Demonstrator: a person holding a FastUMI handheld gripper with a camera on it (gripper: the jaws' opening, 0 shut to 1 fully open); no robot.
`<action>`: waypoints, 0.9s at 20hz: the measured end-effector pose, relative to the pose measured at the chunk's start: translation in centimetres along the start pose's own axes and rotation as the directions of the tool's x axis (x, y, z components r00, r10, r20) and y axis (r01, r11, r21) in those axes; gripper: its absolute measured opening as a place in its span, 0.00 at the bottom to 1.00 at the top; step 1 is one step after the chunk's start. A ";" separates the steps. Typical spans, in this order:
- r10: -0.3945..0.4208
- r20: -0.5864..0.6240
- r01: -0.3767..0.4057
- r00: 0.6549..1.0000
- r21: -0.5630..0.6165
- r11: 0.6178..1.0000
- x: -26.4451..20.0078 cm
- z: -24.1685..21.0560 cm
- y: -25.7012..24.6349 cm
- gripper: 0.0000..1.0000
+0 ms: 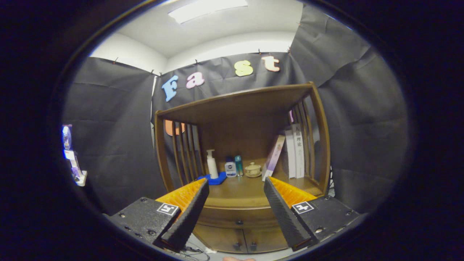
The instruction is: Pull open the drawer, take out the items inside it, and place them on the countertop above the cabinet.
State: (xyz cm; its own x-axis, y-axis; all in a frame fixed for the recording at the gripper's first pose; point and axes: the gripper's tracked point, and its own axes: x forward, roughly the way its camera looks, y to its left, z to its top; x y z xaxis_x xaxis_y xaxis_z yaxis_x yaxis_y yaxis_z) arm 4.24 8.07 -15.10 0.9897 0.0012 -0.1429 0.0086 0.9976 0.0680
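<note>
Gripper (235, 208) fingers spread wide apart, holding nothing, low centre of frame. Drawer (237, 216) w/ knob sits shut btwn the fingers, under the countertop (235, 188); pump bottle (211, 165) & books (293, 150) stand at back.

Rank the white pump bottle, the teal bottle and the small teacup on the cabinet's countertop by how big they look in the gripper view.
1. White pump bottle, tallest.
2. Teal bottle and teacup: too close to rank; the bottle is taller, the cup wider.
The open gripper holds nothing; all three stand well beyond its fingers.
</note>
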 end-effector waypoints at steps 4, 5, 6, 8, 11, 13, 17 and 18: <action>-0.043 -0.068 0.043 0.997 0.010 0.999 2.6 -4.3 -0.5 0.99; -0.046 -0.090 0.048 0.995 0.011 0.999 3.2 -5.8 -0.6 0.98; -0.052 -0.113 0.054 0.992 0.013 0.998 3.8 -7.1 -0.7 0.98; -0.059 -0.161 0.063 0.985 0.016 0.998 5.0 -9.9 -0.7 0.98; -0.063 -0.233 0.071 0.970 0.024 0.997 6.7 -13.8 -1.0 0.98; -0.070 -0.277 0.079 0.958 0.021 0.997 7.9 -15.9 -1.0 0.97; -0.096 -0.345 0.106 0.934 0.010 0.994 10.3 -19.7 -0.9 0.94; -0.106 -0.352 0.109 0.930 -0.009 0.994 10.1 -20.2 -1.1 0.89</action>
State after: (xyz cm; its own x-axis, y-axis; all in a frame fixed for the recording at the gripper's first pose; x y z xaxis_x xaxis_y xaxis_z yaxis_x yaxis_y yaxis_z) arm 11.37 8.40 -36.61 0.8695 -0.0801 -0.4874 0.1154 0.9924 0.0427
